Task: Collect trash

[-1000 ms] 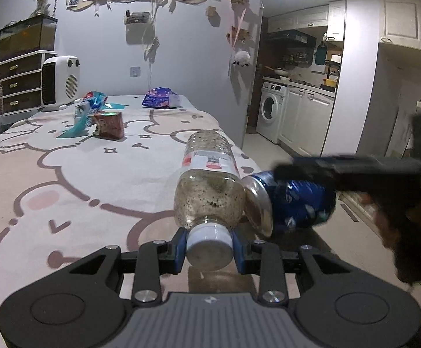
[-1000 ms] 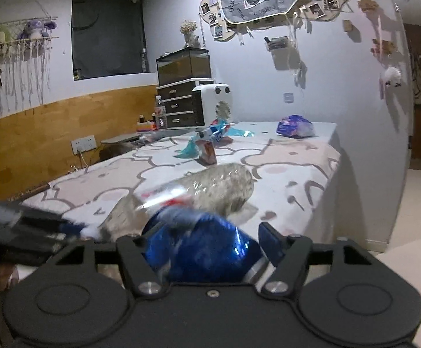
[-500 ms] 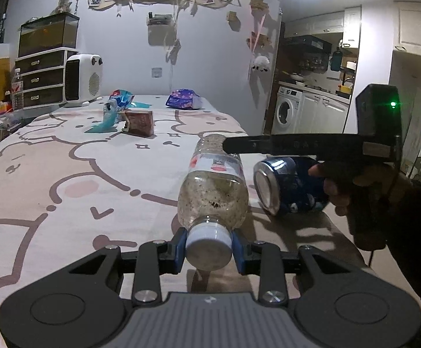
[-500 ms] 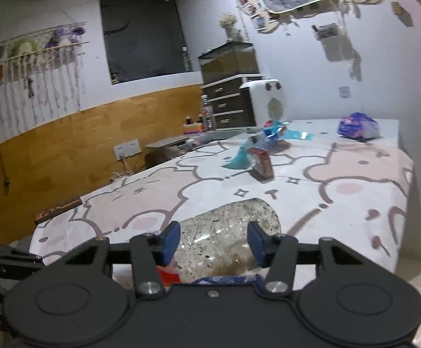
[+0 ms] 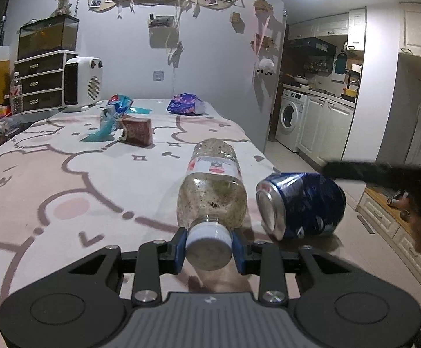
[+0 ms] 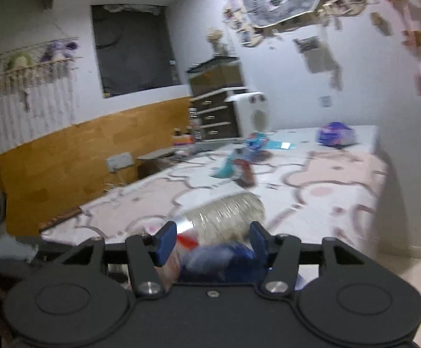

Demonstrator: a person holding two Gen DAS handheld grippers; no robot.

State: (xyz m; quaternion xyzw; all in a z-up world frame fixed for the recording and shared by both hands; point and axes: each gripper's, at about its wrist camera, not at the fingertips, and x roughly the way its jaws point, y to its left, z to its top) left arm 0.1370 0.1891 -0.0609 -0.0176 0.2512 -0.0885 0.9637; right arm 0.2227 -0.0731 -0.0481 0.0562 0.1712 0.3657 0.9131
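Bottle: a clear plastic bottle (image 5: 211, 185), its inside speckled with residue, lay on its side near the table's right edge, white cap (image 5: 209, 245) toward the camera.
Left tongs: the left gripper (image 5: 209, 250) was clamped on the bottle's cap, a blue pad pressed to each side.
Can: a dented blue can (image 5: 300, 204) lay on its side just right of the bottle, at the table's corner.
Right tongs: the right gripper (image 6: 211, 242) had its jaws opening, the can low between them in a blurred view; the pads did not appear to press on it.
Handling: both looked empty and light; the thin can would crush easily and roll, so its middle seemed the best hold, while the stiff ribbed cap gave the bottle a sure one.
Table: a cartoon-print cloth (image 5: 65, 179) covered it; wrappers (image 5: 117, 116) and a purple bag (image 5: 185, 104) lay further back.
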